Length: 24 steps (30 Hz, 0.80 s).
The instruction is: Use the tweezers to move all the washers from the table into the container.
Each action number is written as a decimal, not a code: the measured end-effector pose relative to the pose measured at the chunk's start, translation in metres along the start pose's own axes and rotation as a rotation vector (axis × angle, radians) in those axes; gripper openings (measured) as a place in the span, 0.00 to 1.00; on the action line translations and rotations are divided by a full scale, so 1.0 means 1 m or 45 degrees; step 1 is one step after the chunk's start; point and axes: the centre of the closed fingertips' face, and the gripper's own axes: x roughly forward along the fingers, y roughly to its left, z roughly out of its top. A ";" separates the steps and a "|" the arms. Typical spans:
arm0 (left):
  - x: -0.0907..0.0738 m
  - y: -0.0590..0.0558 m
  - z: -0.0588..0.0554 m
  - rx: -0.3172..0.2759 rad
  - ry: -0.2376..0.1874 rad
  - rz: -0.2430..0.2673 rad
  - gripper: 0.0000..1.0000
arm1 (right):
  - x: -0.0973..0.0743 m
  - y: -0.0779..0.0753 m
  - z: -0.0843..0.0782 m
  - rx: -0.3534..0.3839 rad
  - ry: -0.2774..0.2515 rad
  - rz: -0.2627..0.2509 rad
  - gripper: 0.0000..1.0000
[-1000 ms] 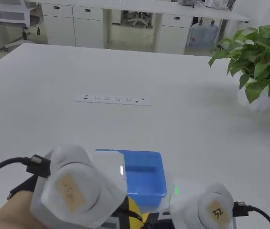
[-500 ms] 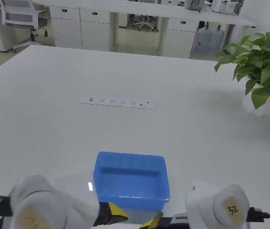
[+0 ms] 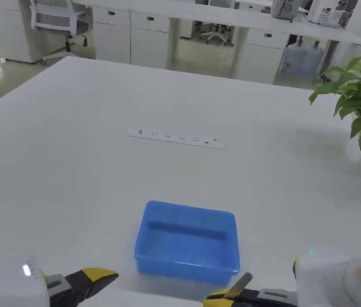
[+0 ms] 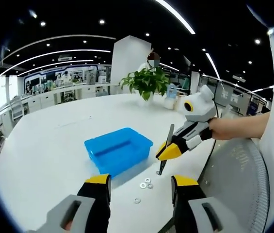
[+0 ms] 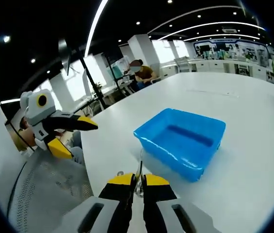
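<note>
Left gripper view gives us a few washers [image 4: 143, 185] lying on the white table [image 4: 44, 155] just beside the blue container [image 4: 119, 150], with the tweezers [image 4: 165, 153] pointing tip-down close to them. Our right gripper [image 5: 137, 180] is clamped tight on the tweezers; our left gripper [image 4: 140, 180] stands spread wide with nothing between its jaws.

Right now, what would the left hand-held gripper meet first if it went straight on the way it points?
The left hand-held gripper, jaws open, would probably meet the washers on the table just ahead first; the blue container lies beyond them. Fisheye depth leaves this uncertain.
</note>
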 end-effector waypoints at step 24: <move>-0.009 0.028 0.016 -0.039 -0.178 0.196 0.58 | -0.001 -0.066 0.074 -0.058 -0.063 -0.190 0.03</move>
